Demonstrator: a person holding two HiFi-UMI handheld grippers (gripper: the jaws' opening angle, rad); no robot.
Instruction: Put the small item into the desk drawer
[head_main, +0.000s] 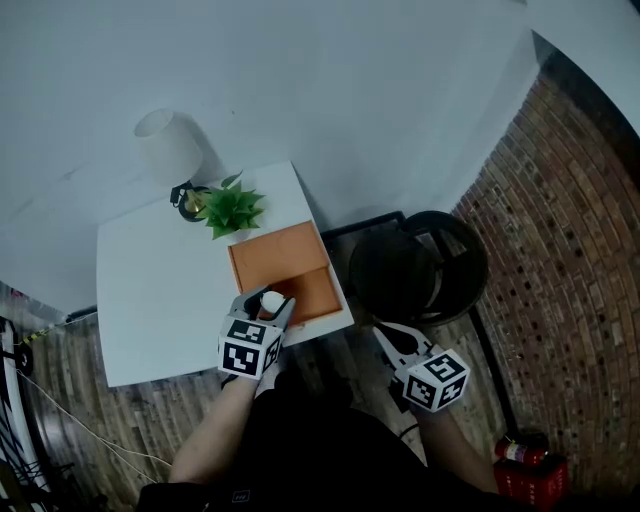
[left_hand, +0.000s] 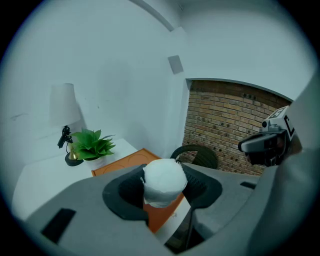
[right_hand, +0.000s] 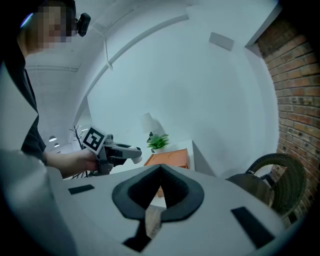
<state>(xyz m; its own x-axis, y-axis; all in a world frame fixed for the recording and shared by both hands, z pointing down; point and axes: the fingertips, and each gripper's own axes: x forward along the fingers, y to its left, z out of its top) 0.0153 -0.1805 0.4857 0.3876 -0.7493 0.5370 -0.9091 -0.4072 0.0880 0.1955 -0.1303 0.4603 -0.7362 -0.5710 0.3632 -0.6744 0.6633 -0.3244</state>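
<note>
In the head view, the left gripper holds the small item, a white rounded lump, between its jaws. It hangs over the near edge of the open orange drawer, at the right side of the white desk. The right gripper is well apart to the right, near the dark chair, over the floor. In the left gripper view, the item sits in the hollow between the two dark pads, which press on it from both sides, and its top stands above them. The orange of the drawer shows directly under it. The surface looks a little wrinkled, like paper or soft wrap, so it is probably light and somewhat soft, not slippery and not fragile. A hold across its middle, as here, seems right, because a hard squeeze may only dent it. In the right gripper view, the jaws of that gripper are closed, tip against tip, with nothing between them. The left gripper appears to the left with the white item at its tip, in front of the drawer.
</note>
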